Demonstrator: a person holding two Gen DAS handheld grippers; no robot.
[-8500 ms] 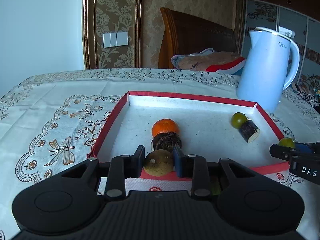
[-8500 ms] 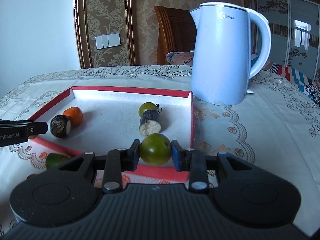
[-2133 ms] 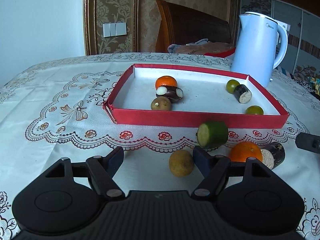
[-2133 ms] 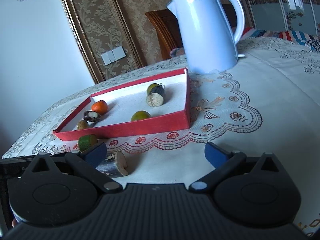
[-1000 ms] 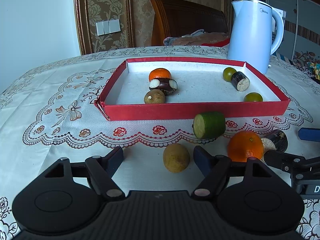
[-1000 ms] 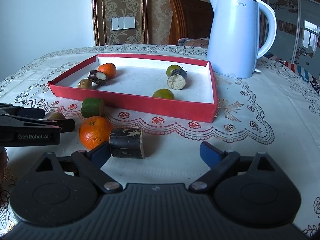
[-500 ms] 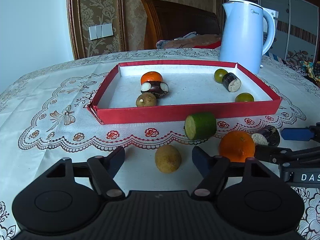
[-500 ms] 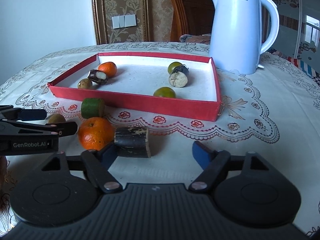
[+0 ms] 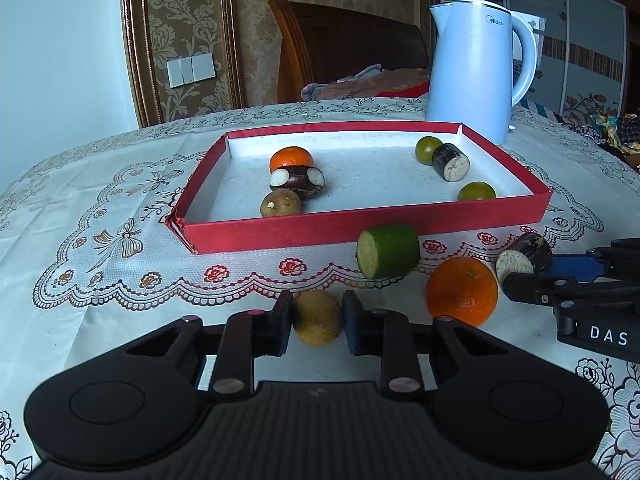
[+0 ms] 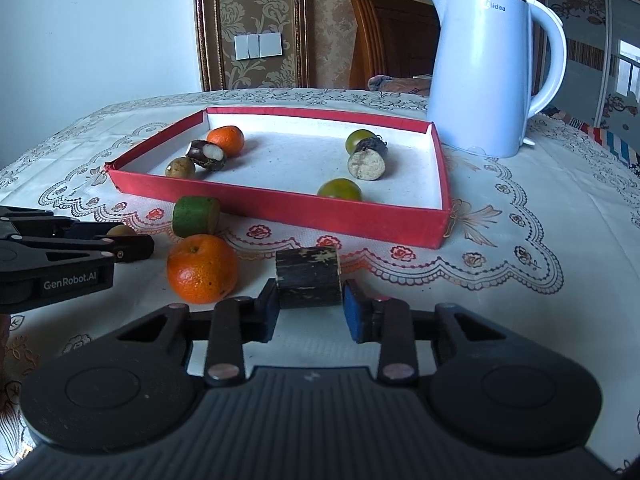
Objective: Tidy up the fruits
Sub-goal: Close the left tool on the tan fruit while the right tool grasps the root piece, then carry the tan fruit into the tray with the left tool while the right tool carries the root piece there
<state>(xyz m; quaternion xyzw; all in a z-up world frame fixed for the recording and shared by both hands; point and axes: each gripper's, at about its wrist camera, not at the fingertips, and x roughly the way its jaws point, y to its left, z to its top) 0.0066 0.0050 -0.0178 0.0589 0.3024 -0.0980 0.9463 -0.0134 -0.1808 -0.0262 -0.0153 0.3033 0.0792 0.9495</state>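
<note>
A: The left wrist view sits low over the lace-patterned white tablecloth [image 9: 100, 216], facing the shallow red cardboard tray [image 9: 360, 224] at frame centre, with the pale blue electric kettle [image 9: 476, 68] upper right.

B: The right wrist view looks the same way from farther right; the tray [image 10: 320, 212] runs left of centre. Both share the round orange mandarin [image 9: 462, 291] [image 10: 202, 268] close in the foreground.

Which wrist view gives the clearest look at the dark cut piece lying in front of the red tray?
The right wrist view: the dark cut piece lies centred between the right gripper fingers, bark side in full view. In the left wrist view the piece sits small at the right edge, showing its pale cut face, partly behind that gripper.
</note>
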